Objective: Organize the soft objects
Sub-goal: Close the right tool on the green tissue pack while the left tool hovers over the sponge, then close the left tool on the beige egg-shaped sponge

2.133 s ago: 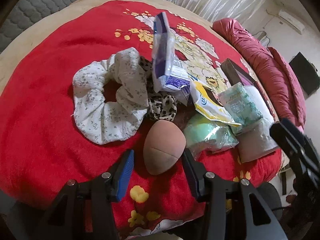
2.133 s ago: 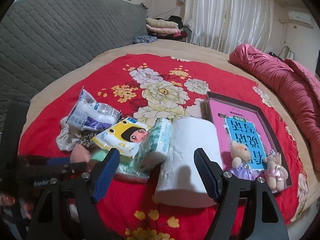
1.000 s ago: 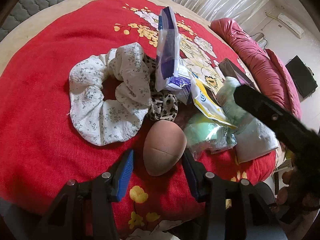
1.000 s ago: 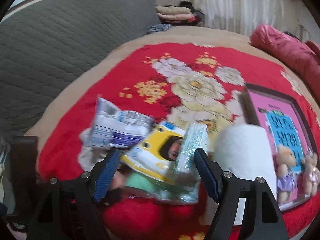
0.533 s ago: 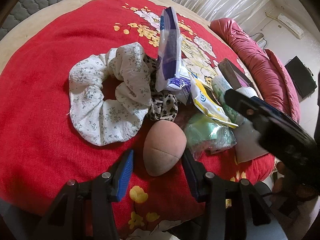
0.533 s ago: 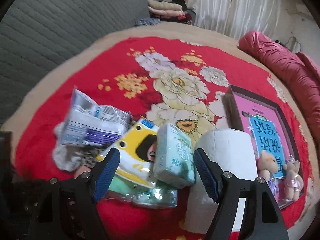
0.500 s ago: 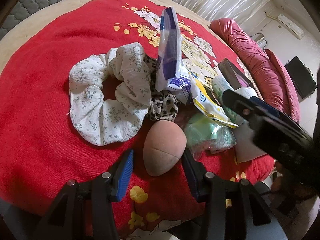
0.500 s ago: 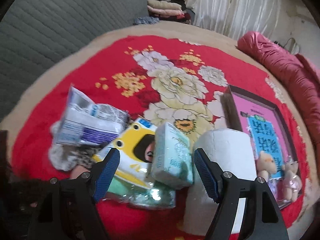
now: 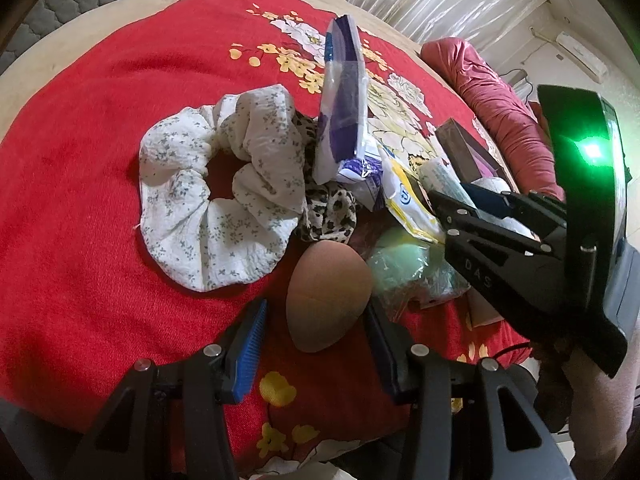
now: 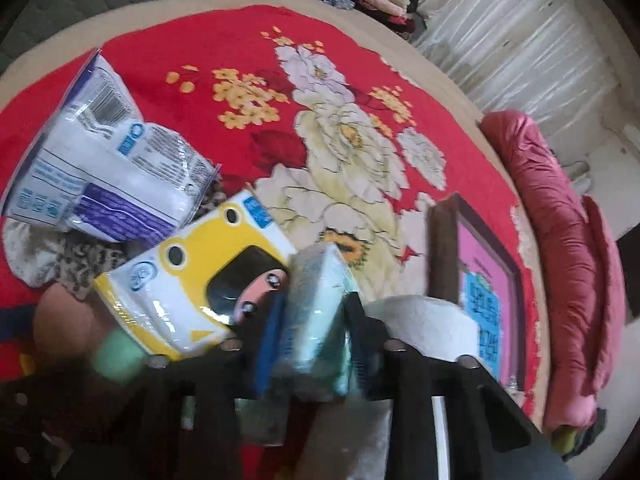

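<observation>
In the right wrist view, the right gripper (image 10: 314, 344) has its fingers pinching a mint-green tissue pack (image 10: 316, 304) at lower centre of the frame; the pack's long axis runs away from the camera, straight along the fingers, so any lift looks to be a pull upward out of the heap. It is a soft, film-wrapped block, wedged between a glossy yellow tissue pack (image 10: 188, 292) on its left and a white paper roll (image 10: 432, 320) on its right. A crinkly white-and-purple packet (image 10: 100, 168) lies at upper left. In the left wrist view, the left gripper (image 9: 316, 336) has its fingers spread either side of a smooth, tan, egg-shaped sponge (image 9: 326, 296), not clamping it. Above lie a rumpled floral scrunchie (image 9: 216, 204) and a leopard-print scrunchie (image 9: 332, 212), all on the red flowered bedspread (image 9: 80, 200).
</observation>
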Demonstrator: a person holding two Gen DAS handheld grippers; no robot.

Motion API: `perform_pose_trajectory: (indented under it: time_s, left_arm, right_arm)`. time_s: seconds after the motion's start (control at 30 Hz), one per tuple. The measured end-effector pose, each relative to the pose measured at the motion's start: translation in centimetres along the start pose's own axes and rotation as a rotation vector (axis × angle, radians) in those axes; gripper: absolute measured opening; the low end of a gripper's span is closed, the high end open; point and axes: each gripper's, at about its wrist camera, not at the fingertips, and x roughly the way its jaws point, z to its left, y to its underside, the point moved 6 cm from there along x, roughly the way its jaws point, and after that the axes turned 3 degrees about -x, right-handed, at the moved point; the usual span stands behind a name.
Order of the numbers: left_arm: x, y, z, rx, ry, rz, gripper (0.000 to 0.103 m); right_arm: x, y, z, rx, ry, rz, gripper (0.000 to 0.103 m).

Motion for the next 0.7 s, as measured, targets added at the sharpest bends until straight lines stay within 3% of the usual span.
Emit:
perform_pose_trajectory:
  time_s: [0.07, 0.27, 0.33, 0.5, 0.7]
  left_arm:
    - [0.0, 0.0, 0.0, 0.0, 0.001, 0.0, 0.049]
    - [0.0, -0.1, -0.1, 0.011, -0.008, 0.001, 0.049]
    - [0.0, -0.1, -0.2, 0.013, -0.011, 0.0, 0.049]
    - [0.0, -0.1, -0.5, 0.017, -0.017, -0.003, 0.049]
    - [-0.3, -0.1, -0.9, 0.022, -0.011, -0.013, 0.044]
  right_arm:
    - [-0.5, 0.1, -0.4, 0.044, -0.038, -0.028, 0.027]
    - [-2.3, 1.8, -4.2, 0.407, -0.377, -0.102, 0.025]
    - [-2.6, 2.4, -4.8, 0.465, -0.436, -0.122, 0.025]
    - [-3.5, 2.7, -4.6, 0.458, -0.439, -0.149, 0.025]
    - [-6.3, 2.4, -4.3, 0.405, -0.438, -0.245, 0.024]
